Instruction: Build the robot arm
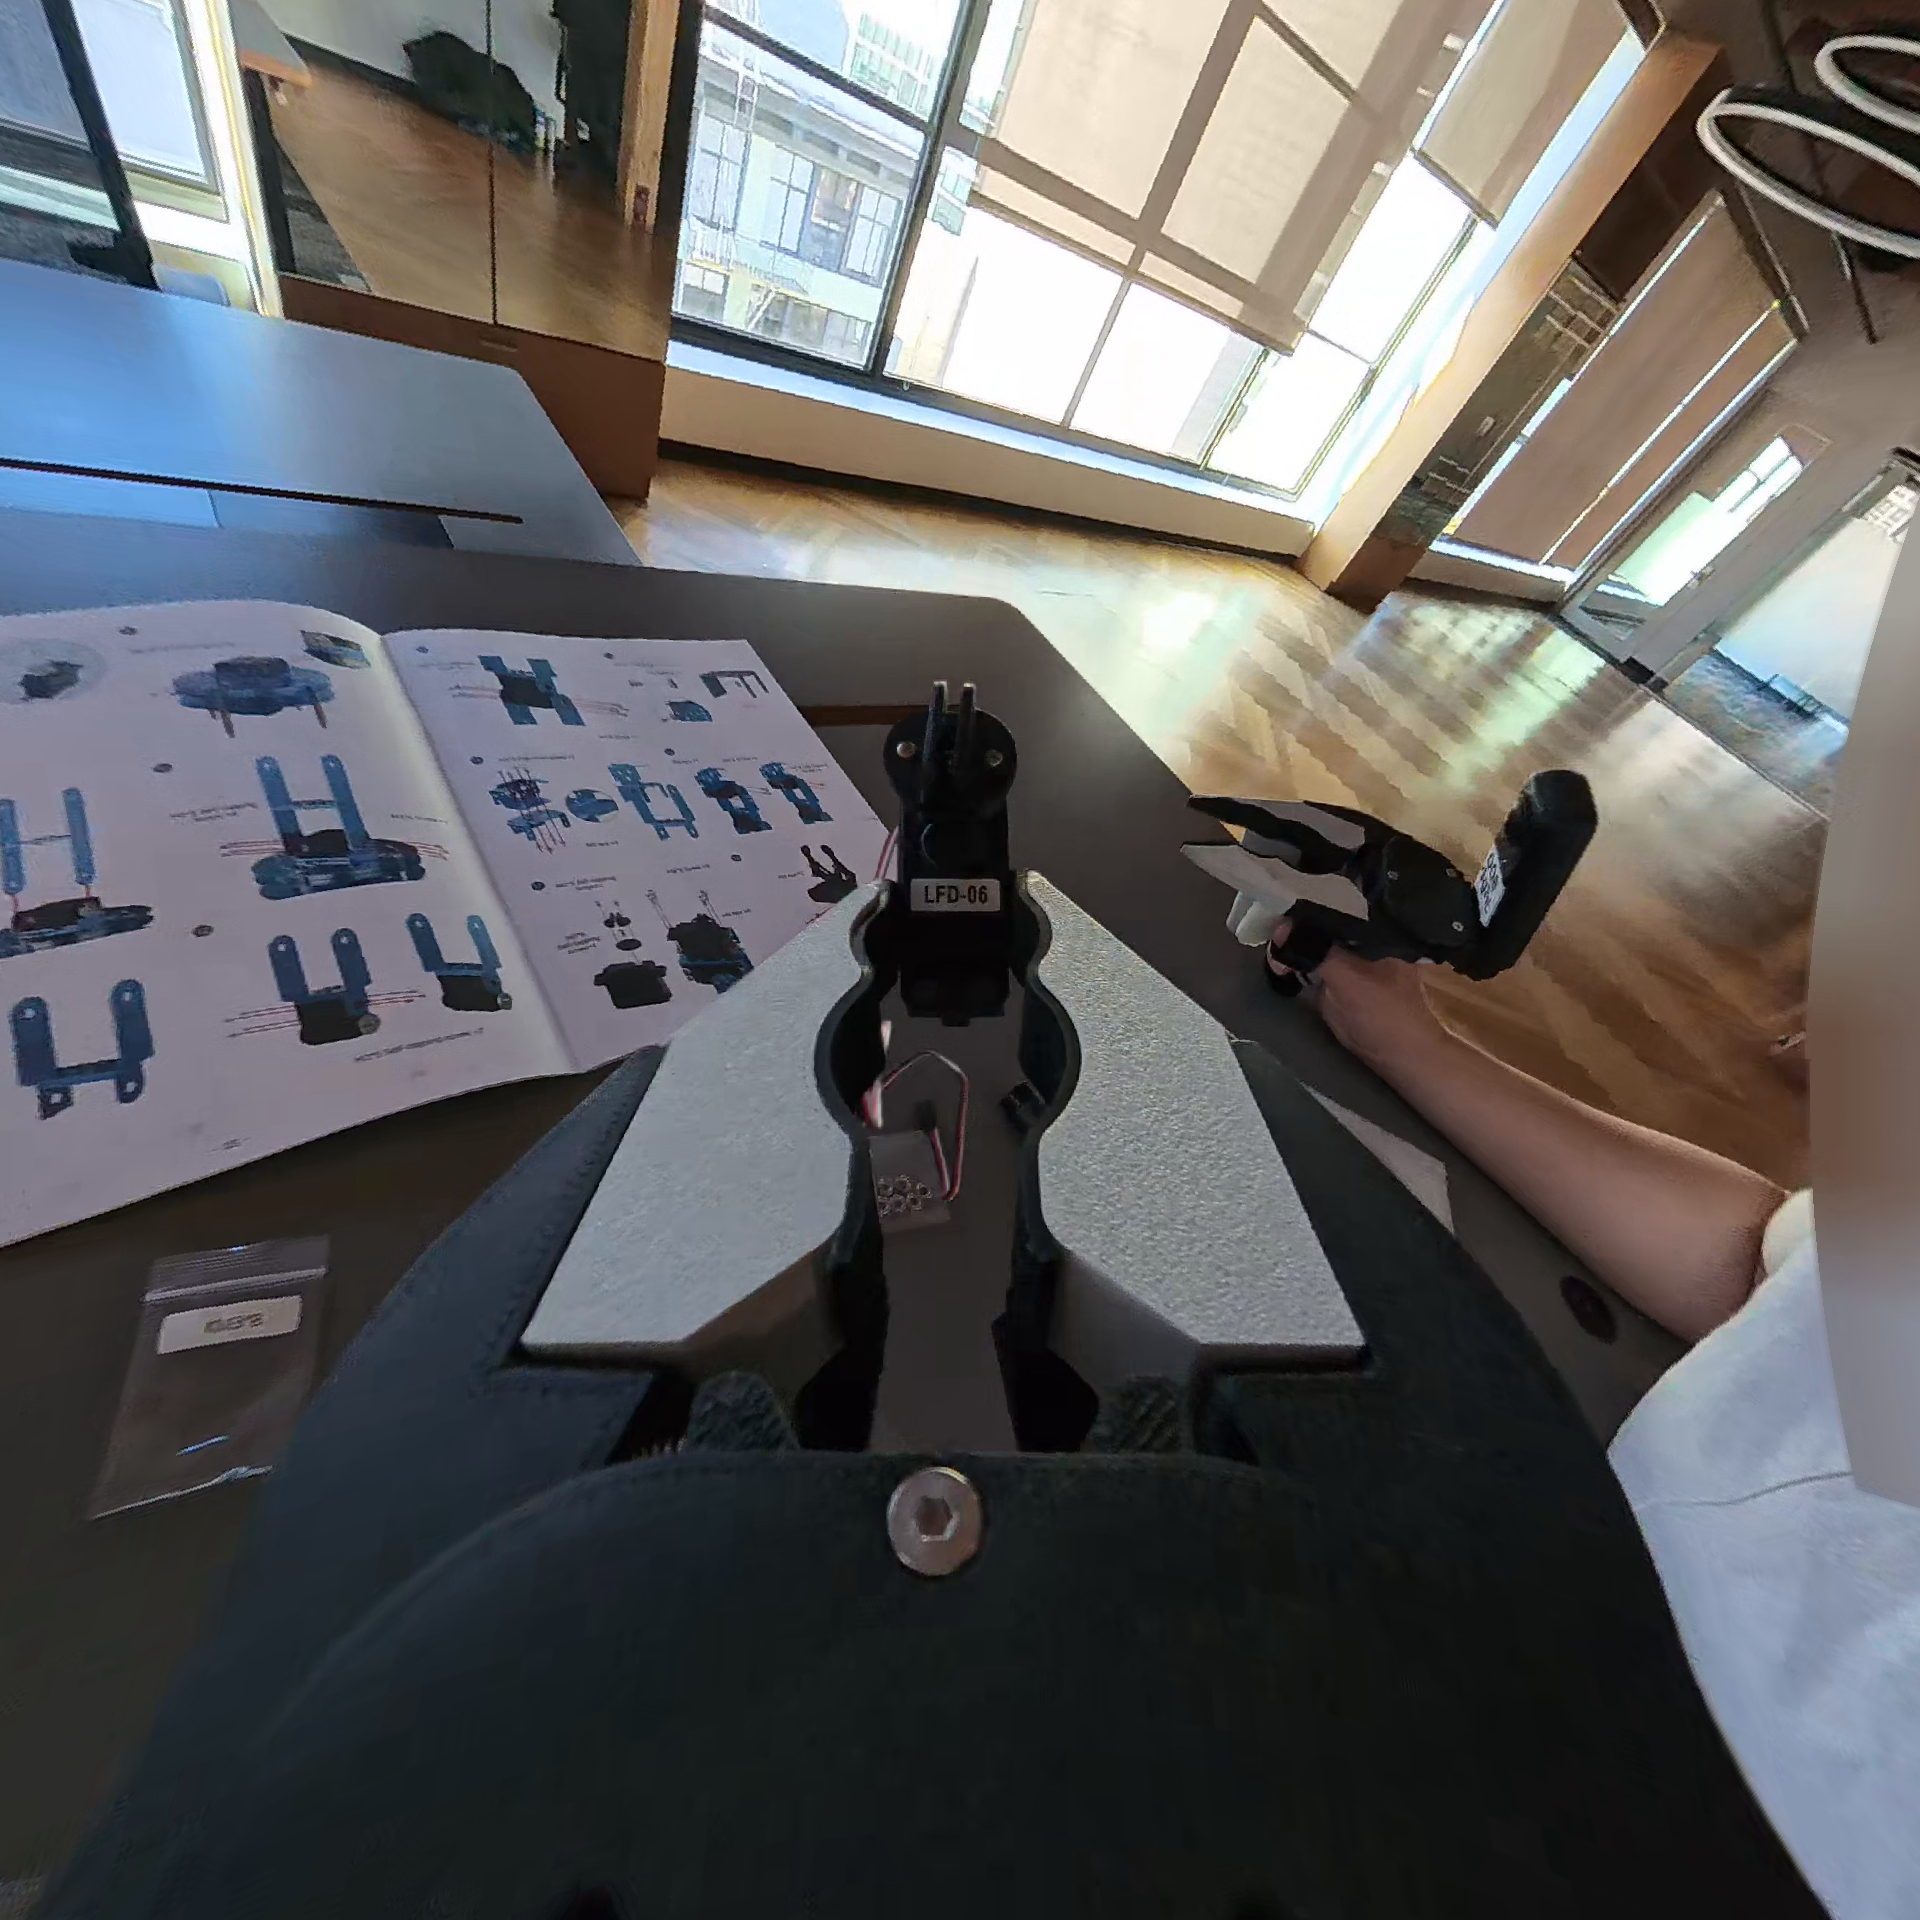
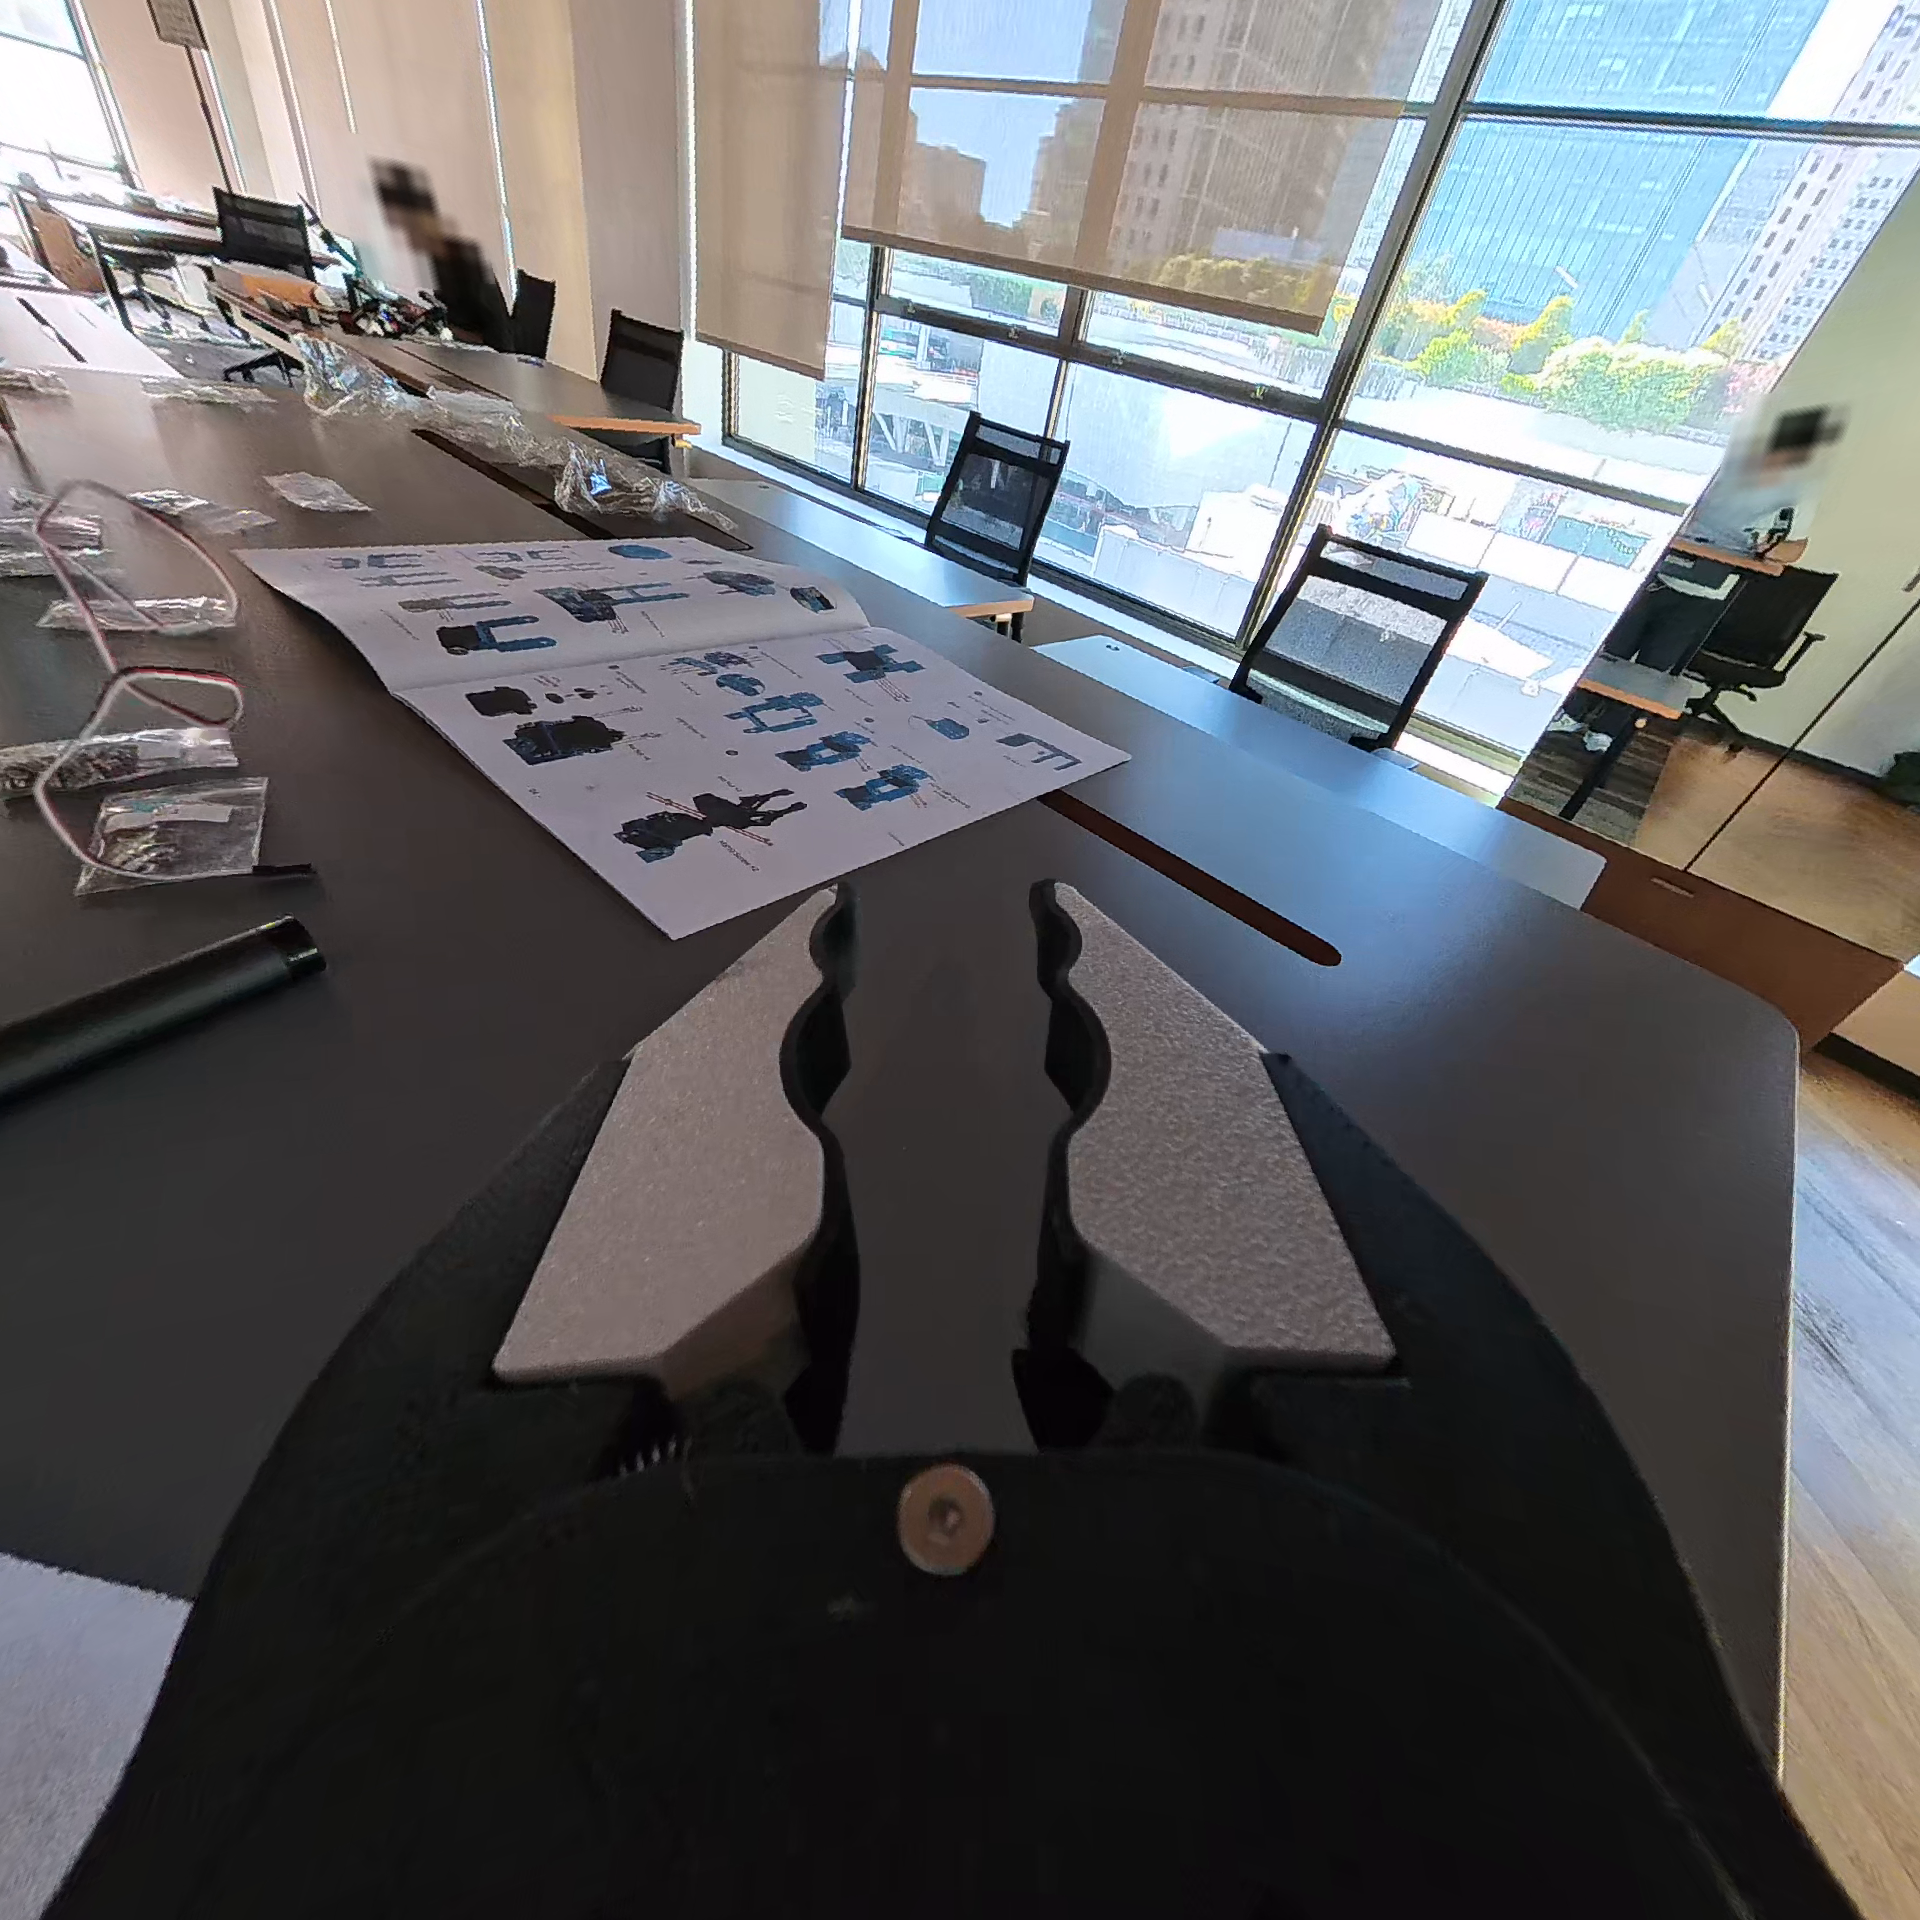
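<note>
My left claw (image 1: pixel 951 935) was clamped on a black servo part (image 1: pixel 948 831), its long axis pointing straight out past the tips. Well to the right, my right claw (image 2: pixel 943 904) hung half open, empty, over the surface (image 2: pixel 1455 1039).

Clamped between rough, grainy grey fingers (image 1: pixel 727 1174): matt black plastic servo part (image 1: pixel 951 883). Beneath the jaws, smooth dark matt table (image 2: pixel 1403 1091). Ahead and left of them, satin paper booklet (image 2: pixel 675 717), glossy clear plastic bags (image 2: pixel 171 831).
</note>
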Demonstrator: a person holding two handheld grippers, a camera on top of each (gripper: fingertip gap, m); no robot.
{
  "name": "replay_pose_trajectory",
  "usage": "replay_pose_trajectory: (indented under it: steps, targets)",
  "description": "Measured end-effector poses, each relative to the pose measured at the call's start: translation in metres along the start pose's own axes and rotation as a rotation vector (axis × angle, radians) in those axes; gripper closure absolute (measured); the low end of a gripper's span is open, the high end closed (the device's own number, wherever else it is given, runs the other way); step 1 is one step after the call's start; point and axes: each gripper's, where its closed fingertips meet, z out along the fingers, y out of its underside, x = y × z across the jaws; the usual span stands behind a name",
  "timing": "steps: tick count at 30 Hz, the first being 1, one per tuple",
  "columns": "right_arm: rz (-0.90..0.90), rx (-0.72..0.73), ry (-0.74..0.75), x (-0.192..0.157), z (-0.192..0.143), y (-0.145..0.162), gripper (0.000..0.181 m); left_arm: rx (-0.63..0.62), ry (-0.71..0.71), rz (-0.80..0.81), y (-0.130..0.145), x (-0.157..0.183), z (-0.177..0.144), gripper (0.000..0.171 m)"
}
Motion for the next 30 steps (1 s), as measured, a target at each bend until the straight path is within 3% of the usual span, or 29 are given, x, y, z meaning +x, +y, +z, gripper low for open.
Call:
replay_pose_trajectory:
  steps: [7,11,16,21,25,30]
  targets:
    - [-0.006,-0.010,-0.008,-0.001,0.001,0.001,0.148,-0.002,0.029,-0.036,-0.010,0.000,-0.030,0.152]
    - [0.003,-0.003,-0.005,0.000,0.001,0.000,0.148,0.056,0.058,-0.051,-0.020,0.014,-0.060,0.152]
    - [-0.011,0.000,-0.003,-0.001,0.000,0.000,0.148,0.175,-0.009,-0.038,-0.026,0.027,-0.115,0.152]
    - [-0.045,0.006,0.029,-0.001,-0.002,-0.001,0.148,0.216,-0.068,-0.041,-0.027,0.015,-0.170,0.152]
    - [-0.079,-0.016,0.054,-0.001,-0.005,-0.002,0.147,0.237,-0.096,0.010,-0.046,0.004,-0.216,0.152]
    - [-0.173,-0.075,0.140,-0.009,-0.019,-0.032,0.145,0.241,-0.086,0.083,-0.077,-0.020,-0.278,0.152]
